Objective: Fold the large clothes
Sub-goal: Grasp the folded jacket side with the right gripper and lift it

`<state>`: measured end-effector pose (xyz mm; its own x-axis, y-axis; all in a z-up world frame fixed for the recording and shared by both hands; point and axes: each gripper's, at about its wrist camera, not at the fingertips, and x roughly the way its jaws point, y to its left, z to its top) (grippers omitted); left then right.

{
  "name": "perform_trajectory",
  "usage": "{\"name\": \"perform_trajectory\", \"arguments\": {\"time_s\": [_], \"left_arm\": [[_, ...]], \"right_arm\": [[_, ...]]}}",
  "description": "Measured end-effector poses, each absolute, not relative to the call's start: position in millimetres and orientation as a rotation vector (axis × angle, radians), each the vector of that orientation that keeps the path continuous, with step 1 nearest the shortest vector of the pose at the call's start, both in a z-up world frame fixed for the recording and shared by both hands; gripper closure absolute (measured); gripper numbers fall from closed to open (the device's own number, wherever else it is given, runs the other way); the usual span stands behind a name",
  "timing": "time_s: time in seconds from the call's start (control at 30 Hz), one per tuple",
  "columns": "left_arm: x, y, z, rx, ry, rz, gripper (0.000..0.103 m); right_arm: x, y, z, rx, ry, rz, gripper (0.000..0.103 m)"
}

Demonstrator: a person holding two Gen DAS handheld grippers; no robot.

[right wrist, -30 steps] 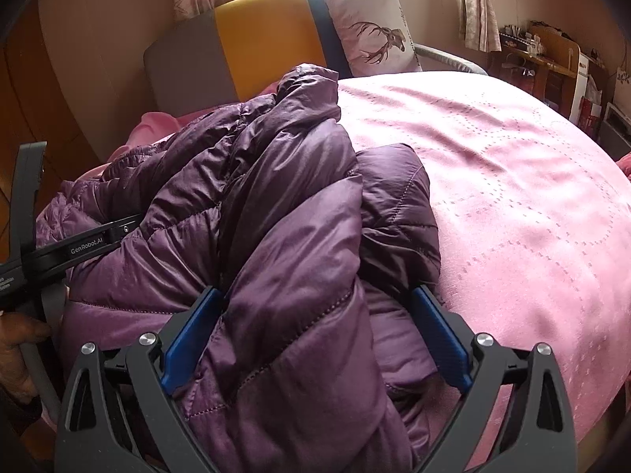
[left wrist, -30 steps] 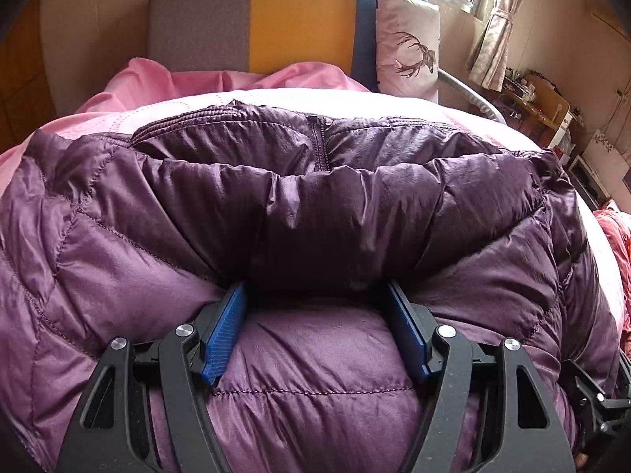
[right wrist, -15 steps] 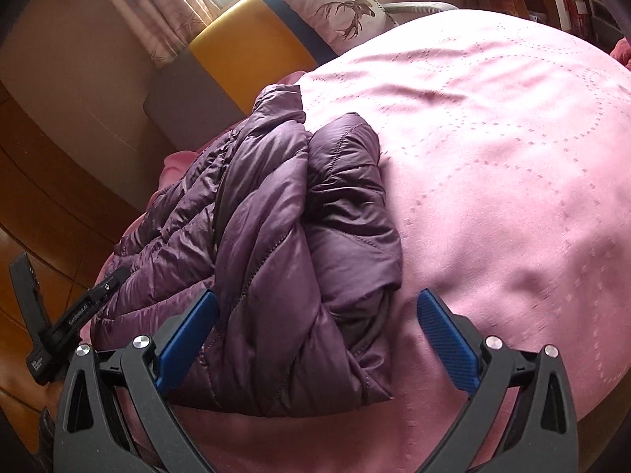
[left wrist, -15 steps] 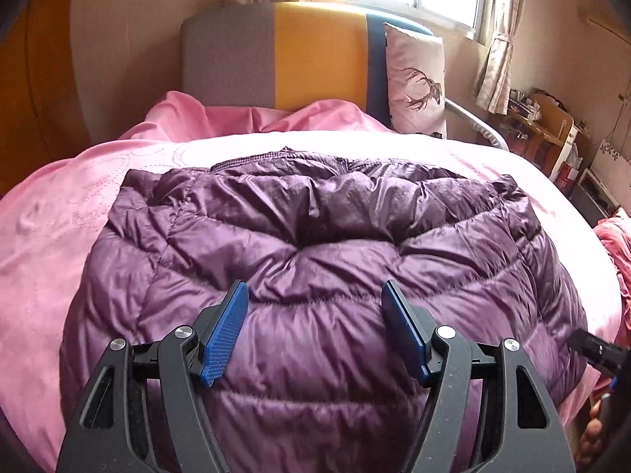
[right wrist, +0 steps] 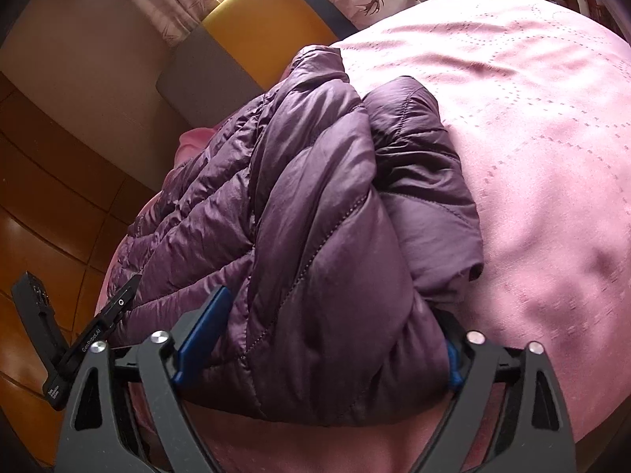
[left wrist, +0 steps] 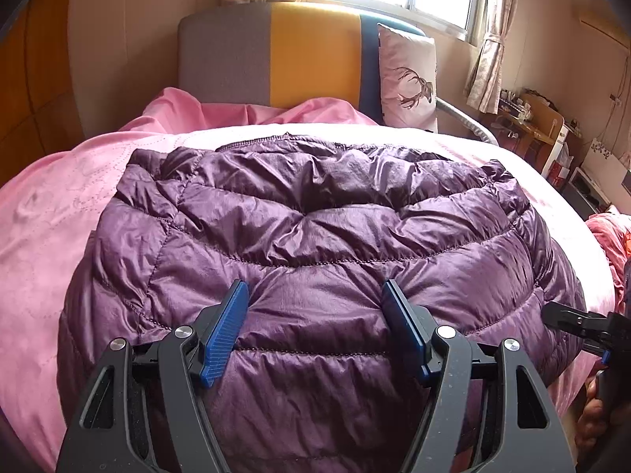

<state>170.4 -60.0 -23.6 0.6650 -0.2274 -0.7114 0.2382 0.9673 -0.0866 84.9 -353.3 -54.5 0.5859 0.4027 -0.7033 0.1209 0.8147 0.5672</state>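
Observation:
A purple quilted down jacket [left wrist: 315, 236] lies folded in a thick bundle on the pink bedspread [left wrist: 51, 216]. My left gripper [left wrist: 315, 307] is open, its blue pads above the jacket's near panel, holding nothing. In the right wrist view the jacket [right wrist: 307, 205] shows from its right end, with a folded sleeve layer on top. My right gripper [right wrist: 327, 323] is open wide with the jacket's near end bulging between its jaws; the right blue pad is mostly hidden behind the fabric. The left gripper's body [right wrist: 94, 335] shows at the left edge there.
A grey, yellow and blue headboard [left wrist: 276, 51] and a deer-print pillow [left wrist: 408, 79] stand at the far end of the bed. A window with curtains is behind. A cluttered desk [left wrist: 532, 118] stands at the right. Wooden panelling [right wrist: 47, 197] is on the left.
Both grippers have pulled back from the jacket and the views have lifted. The jacket has settled flat on the bed. The right gripper has come back in around its near end.

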Motion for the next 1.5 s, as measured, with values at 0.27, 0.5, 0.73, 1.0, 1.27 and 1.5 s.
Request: {"name": "perform_trajectory", "arguments": {"time_s": [0.27, 0.5, 0.73, 1.0, 1.27, 1.5], "left_arm": [[169, -61, -35, 0.002, 0.820, -0.272, 0.034], [171, -54, -40, -0.054, 0.846, -0.301, 0.034], [178, -32, -41, -0.191, 0.880, -0.415, 0.034], [161, 47, -5, -0.394, 0.806, -0.486, 0.039], [144, 151, 40, -0.611, 0.642, -0.490, 0.038], [177, 139, 49, -0.586, 0.711, -0.570, 0.028]], "right_arm": [[86, -337, -34, 0.556, 0.937, 0.239, 0.067], [83, -307, 21, 0.491, 0.855, 0.346, 0.074], [97, -221, 78, 0.322, 0.788, 0.518, 0.075], [108, -110, 84, 0.077, 0.794, 0.610, 0.075], [103, -15, 44, -0.169, 0.840, 0.669, 0.074], [89, 11, 23, -0.300, 0.797, 0.649, 0.068]]}}
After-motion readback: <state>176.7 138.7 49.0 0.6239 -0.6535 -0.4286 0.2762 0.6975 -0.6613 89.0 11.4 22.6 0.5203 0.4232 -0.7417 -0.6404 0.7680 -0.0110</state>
